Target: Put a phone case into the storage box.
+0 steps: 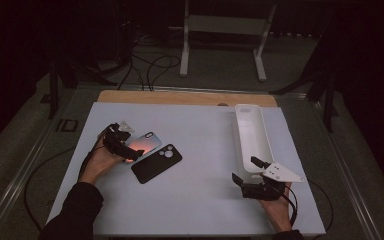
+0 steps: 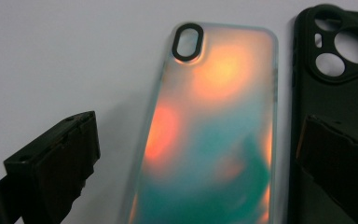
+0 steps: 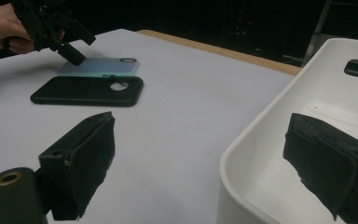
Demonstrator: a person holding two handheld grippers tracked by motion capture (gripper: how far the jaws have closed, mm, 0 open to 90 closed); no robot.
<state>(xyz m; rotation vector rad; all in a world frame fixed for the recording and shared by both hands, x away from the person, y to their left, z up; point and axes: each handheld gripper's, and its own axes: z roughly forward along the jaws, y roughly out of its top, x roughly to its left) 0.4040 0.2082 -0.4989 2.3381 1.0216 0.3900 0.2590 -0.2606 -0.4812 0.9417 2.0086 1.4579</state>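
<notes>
Your left gripper (image 2: 191, 154) gapes wide astride the iridescent phone case (image 2: 214, 130), gripping nothing, black case (image 2: 335, 93) at three o'clock.

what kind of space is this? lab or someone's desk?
Most likely a lab or recording rig, not a home desk: a white table set among dark curtained surrounds, loose cables on the floor behind it, and a white metal stand farther back.

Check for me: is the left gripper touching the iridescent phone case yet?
Apart. In the left gripper view the left gripper stands open, jaws either side of the iridescent case, table showing between the near jaw and the case edge.
</notes>
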